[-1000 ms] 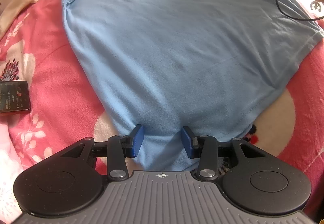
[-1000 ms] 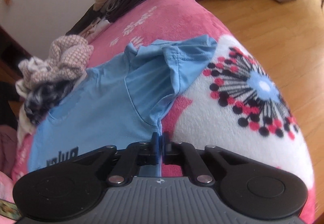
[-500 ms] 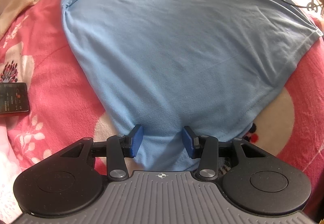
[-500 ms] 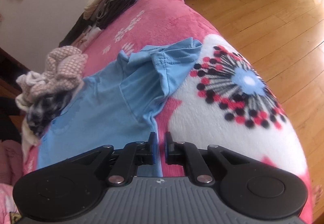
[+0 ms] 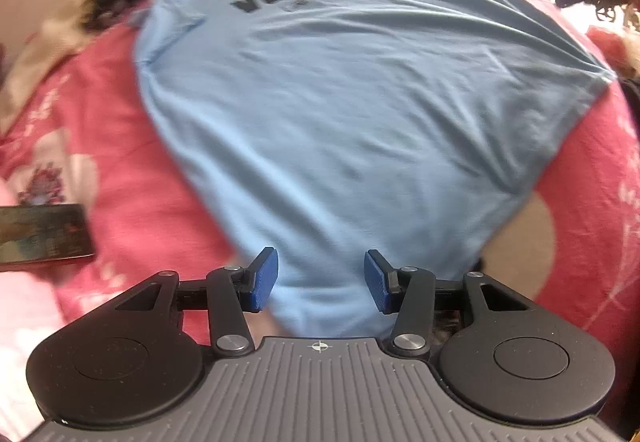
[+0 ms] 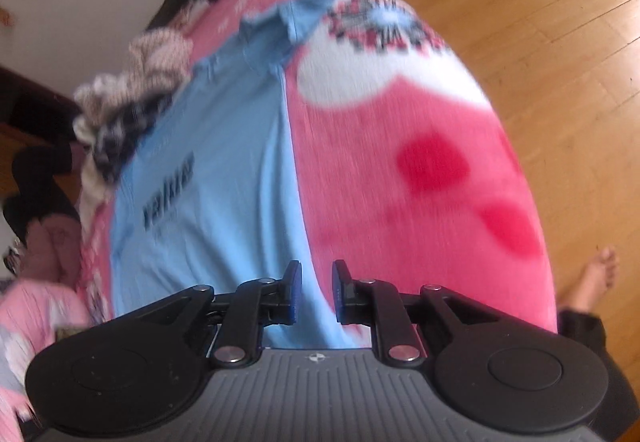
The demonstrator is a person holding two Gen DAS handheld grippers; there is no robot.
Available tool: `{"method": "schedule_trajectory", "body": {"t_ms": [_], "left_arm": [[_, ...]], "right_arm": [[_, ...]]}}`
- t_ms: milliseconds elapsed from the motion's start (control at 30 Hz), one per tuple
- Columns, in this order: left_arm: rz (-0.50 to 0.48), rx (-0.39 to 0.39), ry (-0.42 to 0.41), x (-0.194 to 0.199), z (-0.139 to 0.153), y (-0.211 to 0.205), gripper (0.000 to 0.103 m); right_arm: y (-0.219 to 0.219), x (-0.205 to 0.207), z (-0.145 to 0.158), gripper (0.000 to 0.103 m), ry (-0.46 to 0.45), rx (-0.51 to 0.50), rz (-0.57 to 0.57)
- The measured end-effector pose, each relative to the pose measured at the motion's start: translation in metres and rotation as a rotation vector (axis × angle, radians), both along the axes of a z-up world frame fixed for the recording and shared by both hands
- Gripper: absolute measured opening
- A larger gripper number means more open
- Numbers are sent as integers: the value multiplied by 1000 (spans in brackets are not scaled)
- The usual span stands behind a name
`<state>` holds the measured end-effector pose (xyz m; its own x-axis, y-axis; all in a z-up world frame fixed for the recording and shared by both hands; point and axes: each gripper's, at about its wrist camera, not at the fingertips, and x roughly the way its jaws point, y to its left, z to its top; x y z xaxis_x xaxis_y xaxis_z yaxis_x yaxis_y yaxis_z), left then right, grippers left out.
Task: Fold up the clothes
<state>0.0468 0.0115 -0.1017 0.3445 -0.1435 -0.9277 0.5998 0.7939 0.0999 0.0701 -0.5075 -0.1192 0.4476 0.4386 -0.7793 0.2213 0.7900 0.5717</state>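
Observation:
A light blue T-shirt (image 5: 360,114) with black "value" lettering lies spread flat on a pink bed cover (image 5: 132,178). My left gripper (image 5: 320,280) stands open over the shirt's bottom hem, its blue pads apart with cloth below them. In the right wrist view the same T-shirt (image 6: 224,178) runs away from me, its sleeve rumpled at the far end. My right gripper (image 6: 316,292) is open just above the shirt's side edge, holding nothing. Both views are blurred by motion.
A dark phone (image 5: 44,238) lies on the cover at the left. A heap of other clothes (image 6: 132,82) sits beyond the shirt's collar. Wooden floor (image 6: 560,42) lies past the bed's right edge, and a person's bare foot (image 6: 592,278) stands there.
My right gripper let go of the shirt's edge, opened, and drew back along the shirt's side toward the hem. My left gripper stayed open and shifted slightly over the hem.

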Motion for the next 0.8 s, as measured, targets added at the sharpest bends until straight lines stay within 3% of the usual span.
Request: {"method": "schedule_trajectory", "body": {"t_ms": [333, 400, 500, 667, 800], "left_arm": [[15, 10, 95, 1, -21, -9, 48], [37, -4, 110, 3, -22, -5, 48], [50, -14, 120, 4, -23, -3, 48], [38, -13, 116, 2, -24, -2, 48], [32, -13, 109, 1, -24, -1, 49]], "right_arm": [[24, -14, -21, 17, -48, -52, 23], [30, -20, -19, 4, -78, -117, 31], [29, -28, -15, 2, -115, -159, -9], [7, -28, -31, 2, -70, -75, -109], [-5, -34, -26, 5, -68, -56, -154]]}}
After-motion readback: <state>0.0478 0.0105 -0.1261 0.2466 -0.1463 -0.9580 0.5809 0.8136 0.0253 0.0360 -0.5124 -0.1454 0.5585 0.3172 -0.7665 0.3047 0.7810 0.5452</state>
